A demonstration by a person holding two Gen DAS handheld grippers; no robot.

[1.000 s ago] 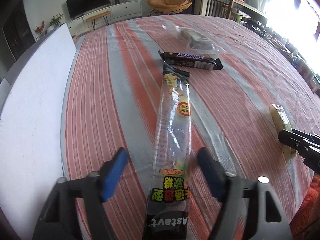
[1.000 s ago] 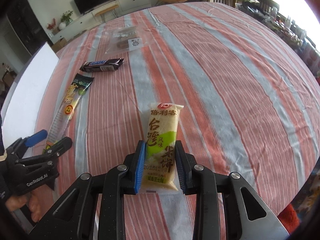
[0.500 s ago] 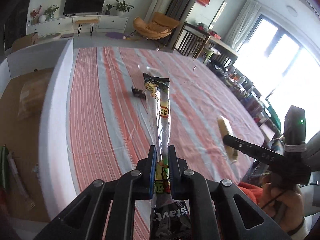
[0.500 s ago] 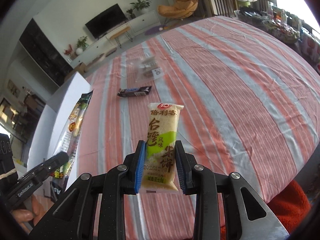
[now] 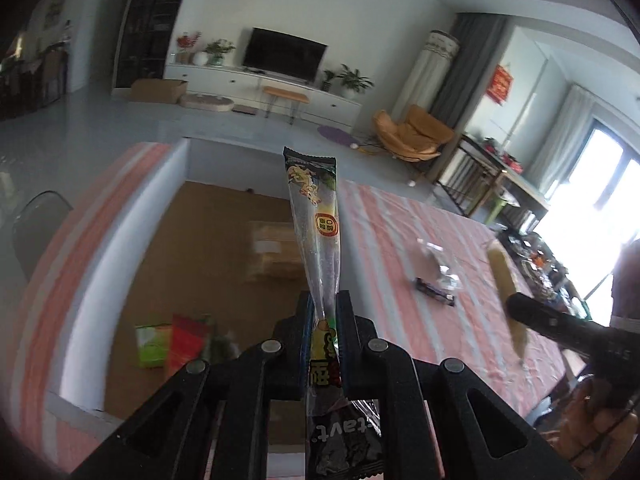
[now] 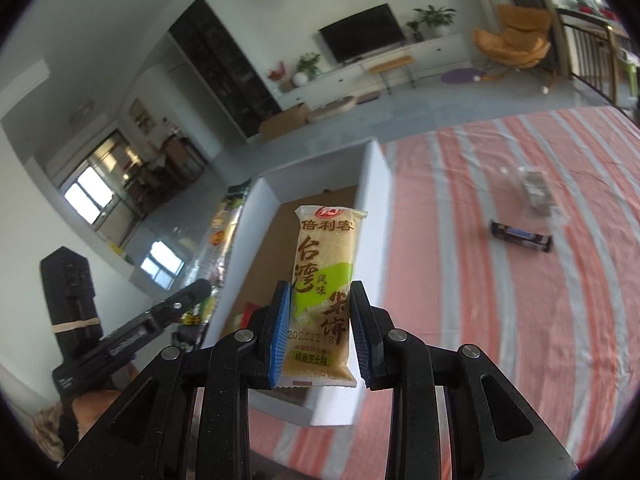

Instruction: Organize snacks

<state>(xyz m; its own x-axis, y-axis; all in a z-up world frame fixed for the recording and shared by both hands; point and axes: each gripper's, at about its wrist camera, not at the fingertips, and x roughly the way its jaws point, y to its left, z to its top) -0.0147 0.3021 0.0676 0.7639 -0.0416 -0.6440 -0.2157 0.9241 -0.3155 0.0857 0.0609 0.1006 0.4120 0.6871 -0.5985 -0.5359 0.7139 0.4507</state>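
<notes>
My left gripper [image 5: 325, 312] is shut on a long clear candy tube [image 5: 318, 232] with a black printed end, held up above the white-walled box [image 5: 160, 216]. My right gripper [image 6: 320, 308] is shut on a yellow-and-green rice cracker pack [image 6: 326, 256], also lifted, in front of the same box [image 6: 376, 184]. On the striped tablecloth [image 6: 520, 300] a dark chocolate bar [image 6: 520, 236] and a clear plastic packet [image 6: 536, 192] lie. The right gripper [image 5: 516, 304] with its cracker pack [image 5: 506, 280] shows at the right of the left wrist view; the left gripper [image 6: 196, 288] shows at the left of the right one.
The box has a brown cardboard floor [image 5: 224, 248] with green and red snack packs [image 5: 172, 340] and a pale packet [image 5: 276, 252] in it. Beyond the table are a TV unit [image 5: 280, 84], an orange chair [image 5: 412, 132] and open floor.
The left gripper closed on the candy tube and lifted it off the cloth. Both grippers rose and swung left from over the table towards the white box, each carrying its snack.
</notes>
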